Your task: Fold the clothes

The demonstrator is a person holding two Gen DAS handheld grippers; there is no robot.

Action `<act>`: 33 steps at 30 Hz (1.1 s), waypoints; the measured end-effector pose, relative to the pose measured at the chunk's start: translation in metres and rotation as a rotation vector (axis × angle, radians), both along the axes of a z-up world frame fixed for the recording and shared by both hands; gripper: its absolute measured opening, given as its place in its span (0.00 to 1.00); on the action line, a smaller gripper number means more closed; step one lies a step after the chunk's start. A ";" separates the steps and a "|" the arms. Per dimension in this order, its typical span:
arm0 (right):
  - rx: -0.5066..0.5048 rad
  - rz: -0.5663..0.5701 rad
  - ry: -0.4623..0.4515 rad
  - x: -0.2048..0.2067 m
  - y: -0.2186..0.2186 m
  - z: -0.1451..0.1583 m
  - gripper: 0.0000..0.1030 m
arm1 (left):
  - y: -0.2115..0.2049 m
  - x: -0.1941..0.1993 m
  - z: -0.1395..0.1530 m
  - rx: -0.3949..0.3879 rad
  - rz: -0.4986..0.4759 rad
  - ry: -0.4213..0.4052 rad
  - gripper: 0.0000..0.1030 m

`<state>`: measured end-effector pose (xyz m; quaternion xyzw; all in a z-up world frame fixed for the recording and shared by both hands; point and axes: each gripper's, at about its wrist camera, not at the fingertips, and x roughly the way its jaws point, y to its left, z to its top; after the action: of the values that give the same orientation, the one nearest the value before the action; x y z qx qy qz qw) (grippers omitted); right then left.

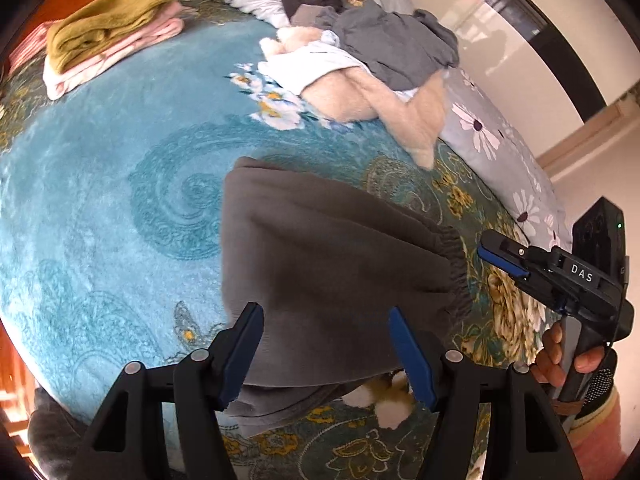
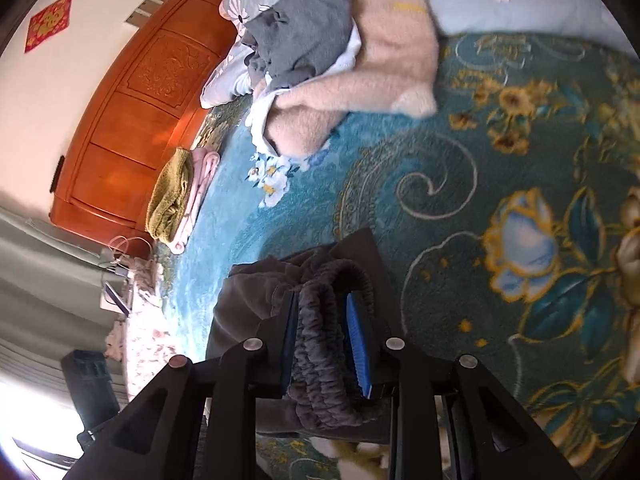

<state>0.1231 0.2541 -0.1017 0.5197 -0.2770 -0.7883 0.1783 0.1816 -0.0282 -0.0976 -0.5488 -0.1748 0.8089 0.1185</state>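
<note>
1. Right wrist view: our right tongs (image 2: 326,344) clamp the grey trousers' (image 2: 320,360) bunched waistband on the bed (image 2: 460,200).
2. Our left tongs (image 1: 326,350) gape wide over the trousers; lifting one-sided could drag the fold askew.

Left gripper (image 1: 326,344), right gripper (image 2: 324,344): black frames, blue finger pads, silver pivot screws. "DAS" label lower right. Pink sleeve (image 1: 600,436) at frame corner.
</note>
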 end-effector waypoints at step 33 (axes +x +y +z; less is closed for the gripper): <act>-0.073 0.165 -0.014 0.014 -0.060 -0.030 0.69 | -0.097 0.023 -0.068 0.255 0.353 -0.200 0.68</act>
<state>0.1376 0.1943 -0.1316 0.5394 -0.2631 -0.7566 0.2596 0.2048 -0.1249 -0.1660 -0.5675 -0.3797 0.7301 0.0256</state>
